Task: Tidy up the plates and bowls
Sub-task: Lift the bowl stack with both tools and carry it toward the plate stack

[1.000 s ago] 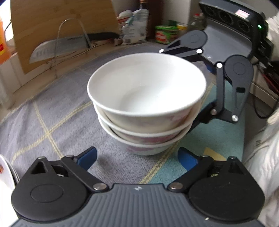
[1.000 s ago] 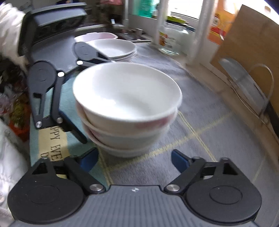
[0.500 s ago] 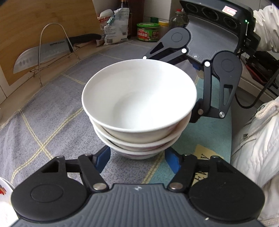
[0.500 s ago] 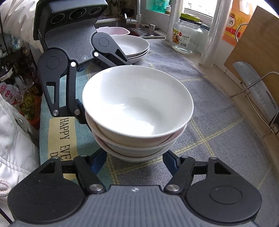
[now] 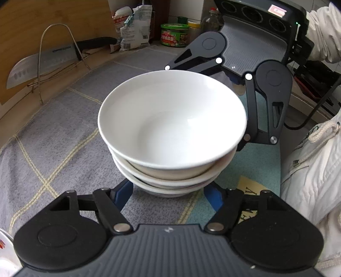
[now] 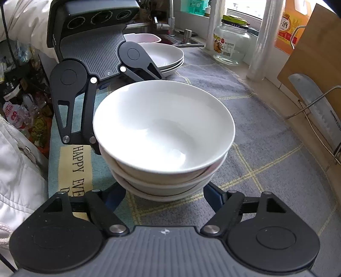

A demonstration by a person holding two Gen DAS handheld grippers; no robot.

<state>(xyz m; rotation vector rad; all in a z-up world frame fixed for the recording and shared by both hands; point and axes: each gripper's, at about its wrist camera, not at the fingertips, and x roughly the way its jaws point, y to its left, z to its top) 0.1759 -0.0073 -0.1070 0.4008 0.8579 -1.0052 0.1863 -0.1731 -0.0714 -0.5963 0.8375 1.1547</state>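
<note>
Two handheld tongs close in from opposite sides on a stack of bowls (image 5: 170,136) standing on the patterned grey mat (image 5: 64,132). The left gripper (image 5: 169,191) has drawn its blue pads in from a wide spread a second ago until they sit against the foot of the bottom bowl, pinching the stack low down. The right gripper (image 6: 165,196), facing it, also narrowed over the same second and has just been opening again slightly; its blue pads (image 6: 213,198) flank the base of the stack, but the bowl's overhang hides whether they press on it, so its hold cannot be told. Seen from each side, the other gripper's black linkage reaches in behind the far rim of the top bowl.

The change suggests the reach is over and the grasp is being settled: with both tools low on the bottom bowl, the three nested bowls look set to be lifted or slid together as one pile. The uncertain right grip is the risk, since an uneven squeeze could tip the stack.

Beyond the bowls, a stack of plates (image 6: 164,55) waits near the sink, with a glass jar (image 6: 231,45) close by, and a cleaver (image 5: 40,64) leans in a wire rack against a wooden board (image 5: 53,19)
</note>
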